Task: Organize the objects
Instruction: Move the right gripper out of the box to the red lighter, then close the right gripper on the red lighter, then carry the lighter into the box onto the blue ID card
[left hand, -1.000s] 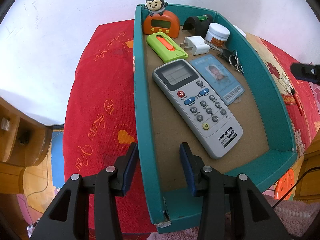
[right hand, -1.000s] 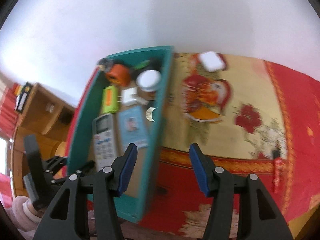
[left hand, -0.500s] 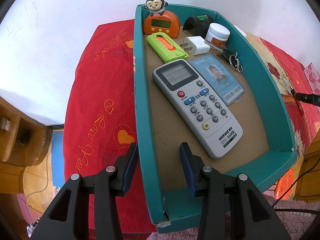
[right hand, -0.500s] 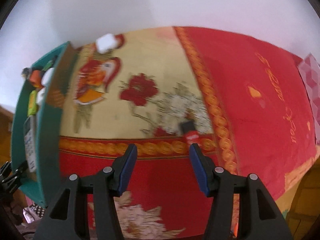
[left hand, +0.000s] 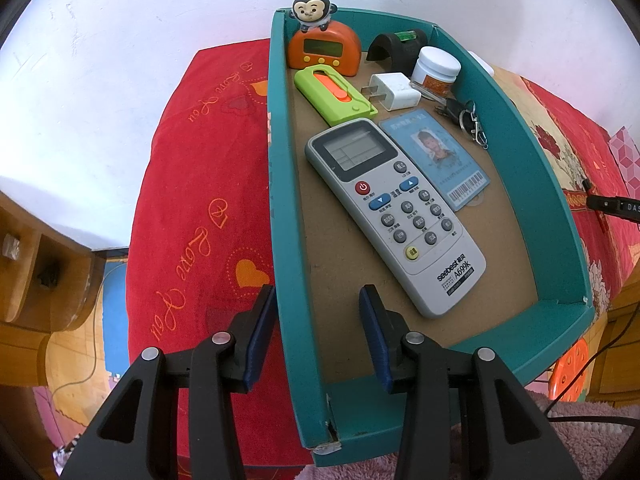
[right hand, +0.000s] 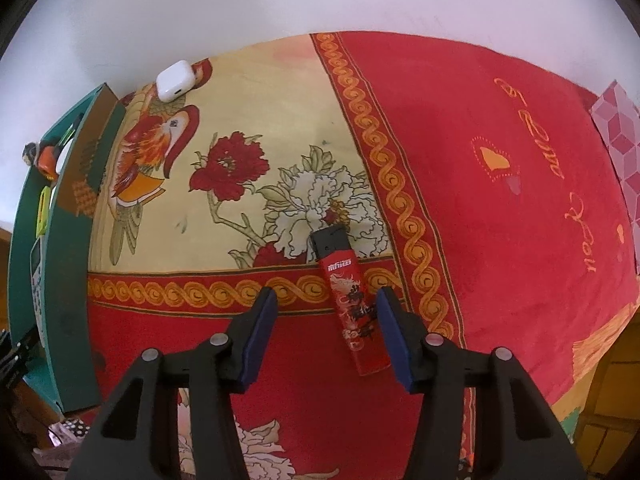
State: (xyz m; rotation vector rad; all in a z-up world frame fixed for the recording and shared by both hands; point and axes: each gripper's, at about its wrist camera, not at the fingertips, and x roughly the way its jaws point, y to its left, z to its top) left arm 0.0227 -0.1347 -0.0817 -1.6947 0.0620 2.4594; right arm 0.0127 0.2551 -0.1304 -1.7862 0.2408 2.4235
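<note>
While my left gripper [left hand: 318, 330] pinches the box [left hand: 280, 216] wall | right gripper [right hand: 326, 330] closing, spread around lighter [right hand: 352, 300] | earbud case [right hand: 173, 80] left.

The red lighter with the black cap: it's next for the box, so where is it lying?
In the right wrist view, the red lighter with the black cap lies on the floral cloth, between the right gripper's fingers, near the right-hand one.

The right gripper [right hand: 326, 332] now sits away from the teal box [right hand: 48, 280], low over the red cloth, with the red lighter [right hand: 352, 300] between its fingers beside the right pad. Its jaws have just been closing, not yet pressing the lighter.
</note>
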